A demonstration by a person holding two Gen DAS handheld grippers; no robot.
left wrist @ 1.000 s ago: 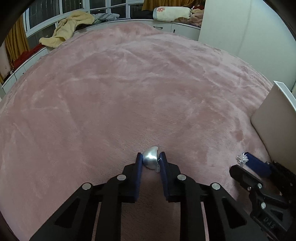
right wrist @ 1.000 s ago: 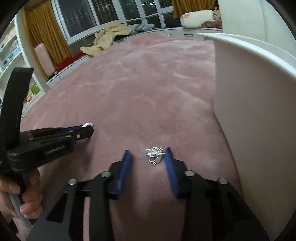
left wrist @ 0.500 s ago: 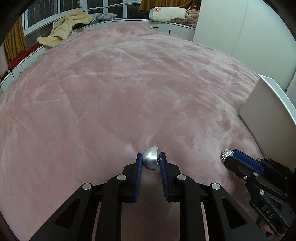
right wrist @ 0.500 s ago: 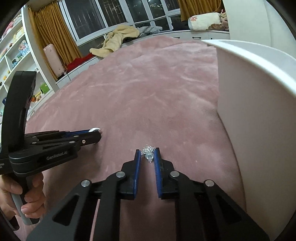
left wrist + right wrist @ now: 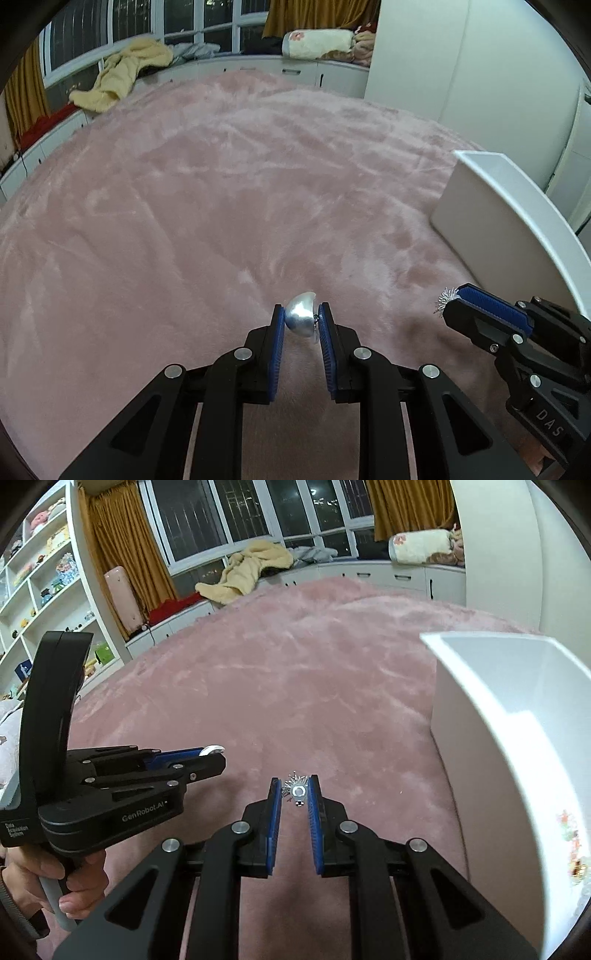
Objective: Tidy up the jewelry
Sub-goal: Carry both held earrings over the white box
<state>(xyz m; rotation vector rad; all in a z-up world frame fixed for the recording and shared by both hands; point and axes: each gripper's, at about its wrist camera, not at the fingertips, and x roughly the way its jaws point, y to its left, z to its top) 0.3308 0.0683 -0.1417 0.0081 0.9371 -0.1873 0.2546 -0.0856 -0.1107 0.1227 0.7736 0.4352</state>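
While both tools hang above the pink plush blanket (image 5: 207,221), each one has a piece of jewelry pinched at its tips. Silver dome earring (image 5: 301,319) — clamped between the blue pads of the left gripper (image 5: 301,325), jaws closed on it, lifted off the fabric. Spiky silver earring (image 5: 296,789) sits between the pads of the right gripper (image 5: 295,794), jaws closed on it too; its spikes poke out past the tips, also visible in the left wrist view (image 5: 446,298). White box (image 5: 517,738) stands on the blanket just right of the right gripper — open top, with small colourful bits (image 5: 572,845) inside, too blurred to identify. Left gripper is seen from the side in the right wrist view (image 5: 212,757), held by a bare hand (image 5: 74,882) low at the left. Far back: yellow blanket (image 5: 247,572) heaped on the window bench, shelves (image 5: 40,583) at left.
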